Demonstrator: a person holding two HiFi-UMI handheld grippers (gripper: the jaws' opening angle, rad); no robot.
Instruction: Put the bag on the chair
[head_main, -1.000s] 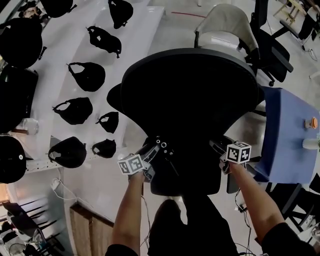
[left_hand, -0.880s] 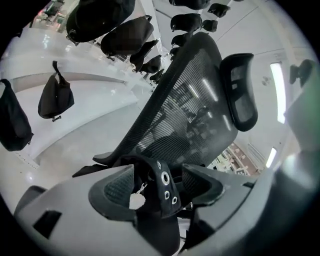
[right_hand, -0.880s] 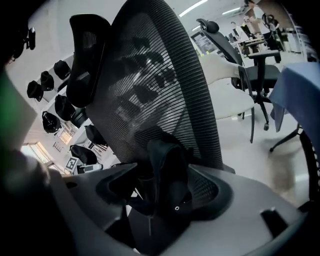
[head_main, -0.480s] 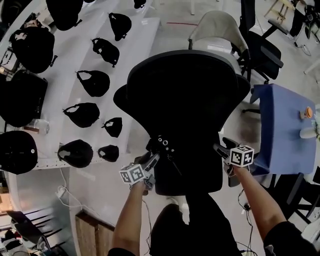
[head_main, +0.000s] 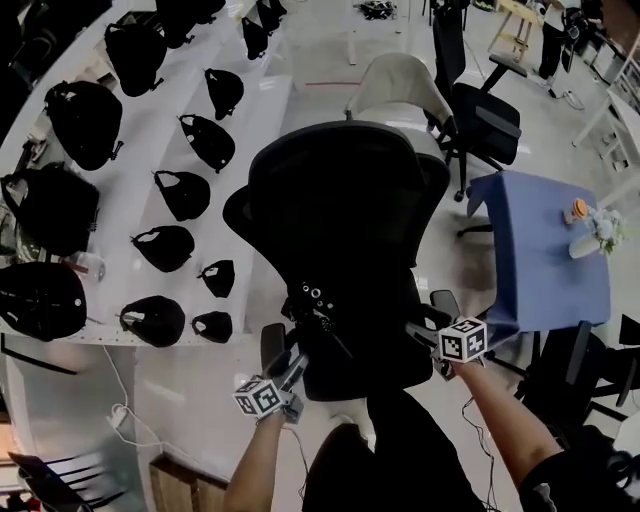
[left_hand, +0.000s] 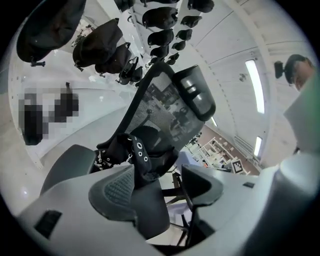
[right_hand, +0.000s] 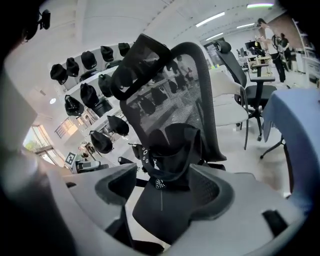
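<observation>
The bag (right_hand: 172, 150) sits on the chair (head_main: 340, 190) seat just ahead of the left tongs (left_hand: 157, 182) and right tongs (right_hand: 165, 187), both sets spread apart with nothing pinched, so the placing step looks done and the next move only calls for pulling back without snagging the strap (left_hand: 135, 150).

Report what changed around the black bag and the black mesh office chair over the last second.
Both grippers drew back from the black mesh office chair toward the person. The left gripper came away from the black bag's eyelet strap, and the right gripper's jaws widened; both now stand open and empty. The bag lies on the seat as before; the chair looks unmoved.
</observation>
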